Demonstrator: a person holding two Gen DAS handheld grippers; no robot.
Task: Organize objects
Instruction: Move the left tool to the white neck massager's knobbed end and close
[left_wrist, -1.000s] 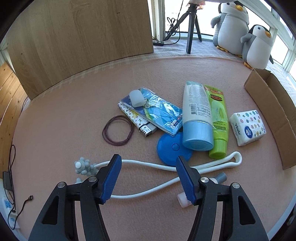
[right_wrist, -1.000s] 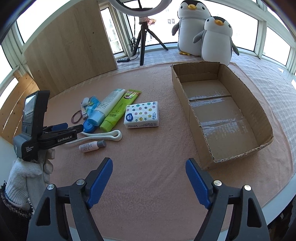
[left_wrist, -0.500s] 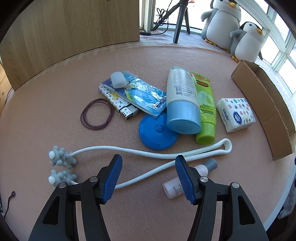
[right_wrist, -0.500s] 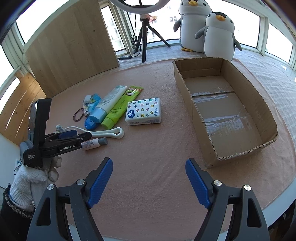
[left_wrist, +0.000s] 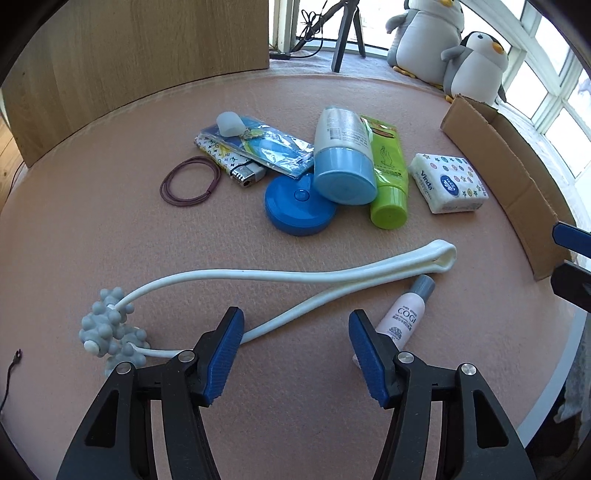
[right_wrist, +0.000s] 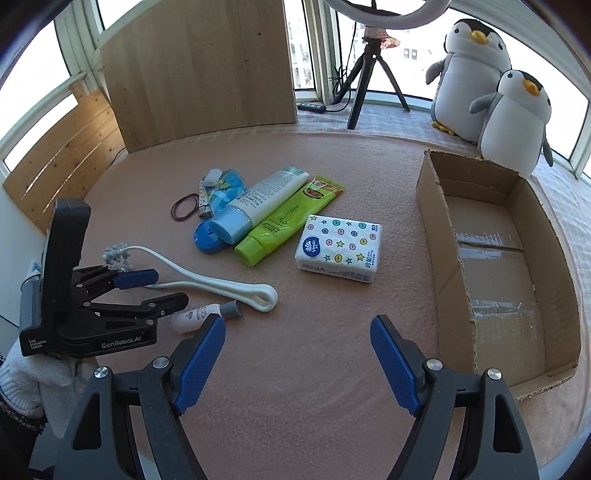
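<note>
The left gripper (left_wrist: 295, 347) has dropped back and lower over the last second, so the white massager (left_wrist: 280, 284) and the small pink bottle (left_wrist: 404, 317) that sat under its tips now lie ahead of it; the right gripper (right_wrist: 295, 365) has barely shifted. The left one's blue pads stand wide apart and hold nothing, the massager's lower arm running in by the left pad and the bottle's base just beside the right pad. In the right wrist view a white-gloved hand (right_wrist: 22, 373) holds that left tool at nine o'clock, tips pointing at the bottle (right_wrist: 203, 315). The right gripper is also spread wide and empty, hovering over bare pink mat (right_wrist: 314, 332). From the left view, the rest of the clutter sits around twelve o'clock: a blue disc (left_wrist: 299, 205), a blue-capped tube (left_wrist: 343, 158) resting partly on it, a green tube (left_wrist: 388, 177) touching that tube's right side, and a tissue pack (left_wrist: 448, 182) near it at one o'clock. At eleven o'clock lie a hair tie (left_wrist: 190, 181), a lighter (left_wrist: 229, 158) and a blue packet (left_wrist: 273, 147) overlapping it, with a small translucent cap (left_wrist: 229, 123) on top. The cardboard box (right_wrist: 517, 236), open and empty, sits at three o'clock from the right gripper, well apart from the pile. Two plush penguins (right_wrist: 491, 92) stand behind the box, and a tripod (right_wrist: 369, 74) at twelve.
</note>
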